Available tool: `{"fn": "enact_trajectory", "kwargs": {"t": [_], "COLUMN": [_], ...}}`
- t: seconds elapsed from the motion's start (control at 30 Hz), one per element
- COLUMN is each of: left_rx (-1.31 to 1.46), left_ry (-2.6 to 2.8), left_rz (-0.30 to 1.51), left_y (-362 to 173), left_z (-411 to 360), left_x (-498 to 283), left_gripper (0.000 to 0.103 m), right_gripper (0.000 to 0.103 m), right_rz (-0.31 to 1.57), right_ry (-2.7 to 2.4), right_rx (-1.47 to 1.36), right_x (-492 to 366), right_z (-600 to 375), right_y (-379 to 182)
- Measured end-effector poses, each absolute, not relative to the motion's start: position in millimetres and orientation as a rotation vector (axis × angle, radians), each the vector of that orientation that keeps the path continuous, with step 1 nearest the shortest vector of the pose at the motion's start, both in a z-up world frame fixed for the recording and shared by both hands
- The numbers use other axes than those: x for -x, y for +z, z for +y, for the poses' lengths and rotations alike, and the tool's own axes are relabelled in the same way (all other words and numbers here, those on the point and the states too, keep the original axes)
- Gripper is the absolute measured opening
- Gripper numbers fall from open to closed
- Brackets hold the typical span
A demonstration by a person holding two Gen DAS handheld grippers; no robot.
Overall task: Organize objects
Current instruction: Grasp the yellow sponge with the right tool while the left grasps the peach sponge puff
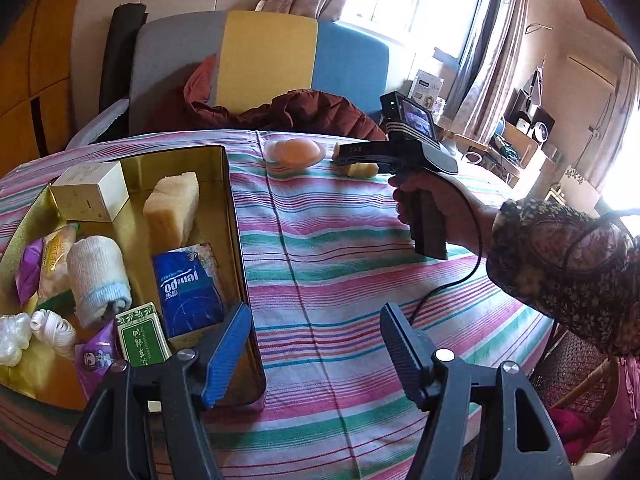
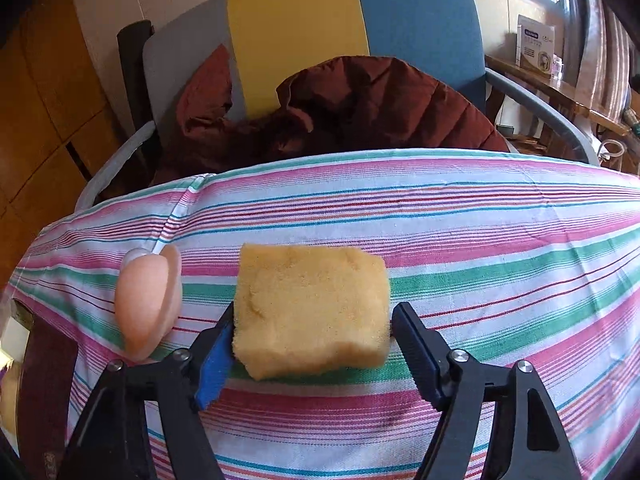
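Observation:
A yellow sponge [image 2: 312, 304] lies on the striped tablecloth [image 2: 480, 240], and my right gripper [image 2: 314, 312] is shut on it, one pad against each side. In the left wrist view that gripper [image 1: 352, 158] reaches toward the far edge of the table, with the sponge [image 1: 362, 169] beneath its tips. Just left of the sponge lies a peach-pink rounded object [image 2: 148, 304]. My left gripper [image 1: 314, 312] hangs open and holds nothing, beside the near right corner of a gold tin [image 1: 236, 216]. The tin holds a second sponge [image 1: 172, 208], a white box [image 1: 92, 190], a blue tissue pack [image 1: 192, 288], a rolled towel [image 1: 100, 280] and several small packets.
Behind the table stands a grey, yellow and blue chair [image 2: 296, 32] with a brown jacket [image 2: 380, 108] on its seat. A person's patterned sleeve [image 1: 560, 256] and a black cable [image 1: 448, 284] cross the table's right side. A cluttered shelf [image 1: 520, 136] stands by the window.

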State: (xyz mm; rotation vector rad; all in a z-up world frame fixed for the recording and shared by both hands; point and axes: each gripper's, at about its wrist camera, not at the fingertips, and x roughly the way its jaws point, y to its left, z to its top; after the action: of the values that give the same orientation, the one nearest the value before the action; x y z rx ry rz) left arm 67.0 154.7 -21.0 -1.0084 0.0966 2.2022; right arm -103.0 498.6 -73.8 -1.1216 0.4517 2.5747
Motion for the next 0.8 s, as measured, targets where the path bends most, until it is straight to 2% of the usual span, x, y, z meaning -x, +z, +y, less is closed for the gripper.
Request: {"fn": "enact_trajectory", "kwargs": {"t": [0.37, 0.53, 0.63, 0.8], "left_rx": [0.932, 0.943, 0.997, 1.117], "left_ry": [2.165, 2.150, 2.162, 2.223], "left_rz": [0.068, 0.062, 0.068, 0.046], "left_y": [6, 14, 11, -10], "left_z": [195, 243, 275, 315], "left_x": [-37, 5, 36, 91], "left_gripper": [0.069, 0.075, 0.075, 0.081], "right_gripper": [0.064, 0.064, 0.065, 0.065], "right_rz": [0.383, 0.529, 0.560, 0.551], "right_ry": [2.462, 2.400, 2.393, 2.392], "right_rx": [1.094, 1.019, 0.997, 0.989], "right_x": [59, 21, 12, 12], "right_z": [494, 507, 510, 509], "right_y": [-70, -75, -76, -77]}}
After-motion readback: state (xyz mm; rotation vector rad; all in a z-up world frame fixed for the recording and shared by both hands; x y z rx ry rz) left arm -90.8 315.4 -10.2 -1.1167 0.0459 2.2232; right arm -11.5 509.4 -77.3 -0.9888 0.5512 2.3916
